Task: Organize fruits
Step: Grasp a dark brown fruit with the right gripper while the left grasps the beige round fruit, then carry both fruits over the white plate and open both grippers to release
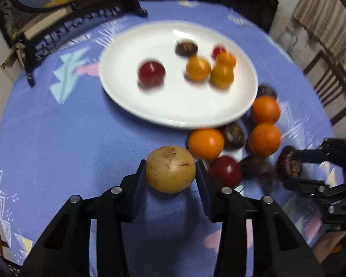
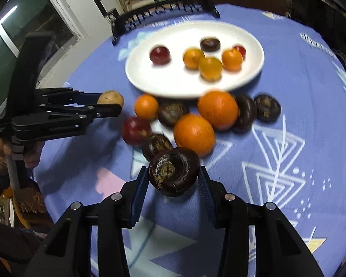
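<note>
Two fruits (image 1: pixel 170 169) (image 2: pixel 174 171) gripped (plate (image 1: pixel 126 92) beyond)

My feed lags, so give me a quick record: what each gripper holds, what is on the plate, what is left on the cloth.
left gripper: shut on yellow fruit
right gripper: shut on dark fruit
plate: two red, three orange, one dark fruit
cloth: three oranges, one red fruit, several dark fruits, beside the plate

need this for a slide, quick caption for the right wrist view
Right gripper holding a dark brown fruit above the blue tablecloth, white plate of fruit beyond.
</note>
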Demonstrator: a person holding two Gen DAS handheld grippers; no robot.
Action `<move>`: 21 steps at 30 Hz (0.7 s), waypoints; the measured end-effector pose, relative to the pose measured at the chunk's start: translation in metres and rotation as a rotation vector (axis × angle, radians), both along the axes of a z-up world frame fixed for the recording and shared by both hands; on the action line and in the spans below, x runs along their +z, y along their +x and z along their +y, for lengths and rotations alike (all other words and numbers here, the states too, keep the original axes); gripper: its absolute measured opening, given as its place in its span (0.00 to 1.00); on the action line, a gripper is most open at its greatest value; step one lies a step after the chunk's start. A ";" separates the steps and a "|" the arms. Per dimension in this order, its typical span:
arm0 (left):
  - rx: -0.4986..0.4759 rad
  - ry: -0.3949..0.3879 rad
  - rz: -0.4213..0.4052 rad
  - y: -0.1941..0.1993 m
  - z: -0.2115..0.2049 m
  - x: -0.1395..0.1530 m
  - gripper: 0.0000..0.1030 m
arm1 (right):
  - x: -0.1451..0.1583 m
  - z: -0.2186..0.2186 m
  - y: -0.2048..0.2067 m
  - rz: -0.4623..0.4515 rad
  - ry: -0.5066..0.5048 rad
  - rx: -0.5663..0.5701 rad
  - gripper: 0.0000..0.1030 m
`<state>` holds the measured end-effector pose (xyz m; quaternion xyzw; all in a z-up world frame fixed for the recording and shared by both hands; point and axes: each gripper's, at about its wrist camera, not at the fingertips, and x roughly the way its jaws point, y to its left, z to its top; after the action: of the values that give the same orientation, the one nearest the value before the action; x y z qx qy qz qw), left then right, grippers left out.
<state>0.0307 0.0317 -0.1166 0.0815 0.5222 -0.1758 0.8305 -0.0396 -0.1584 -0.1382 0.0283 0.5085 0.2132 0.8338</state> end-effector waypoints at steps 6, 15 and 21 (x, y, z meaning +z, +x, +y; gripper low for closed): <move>0.074 -0.023 -0.131 0.009 -0.001 0.061 0.40 | 0.058 0.003 0.026 -0.151 0.053 0.014 0.43; 0.102 -0.015 -0.227 0.042 -0.024 0.106 0.40 | 0.119 -0.001 0.070 -0.318 0.061 -0.011 0.43; 0.109 -0.007 -0.208 0.062 -0.034 0.098 0.40 | 0.114 -0.008 0.089 -0.305 0.055 -0.026 0.43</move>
<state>0.0928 -0.0022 -0.0189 0.0679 0.4365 -0.1227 0.8887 0.0493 -0.1664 -0.0244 0.0252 0.3696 0.2180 0.9029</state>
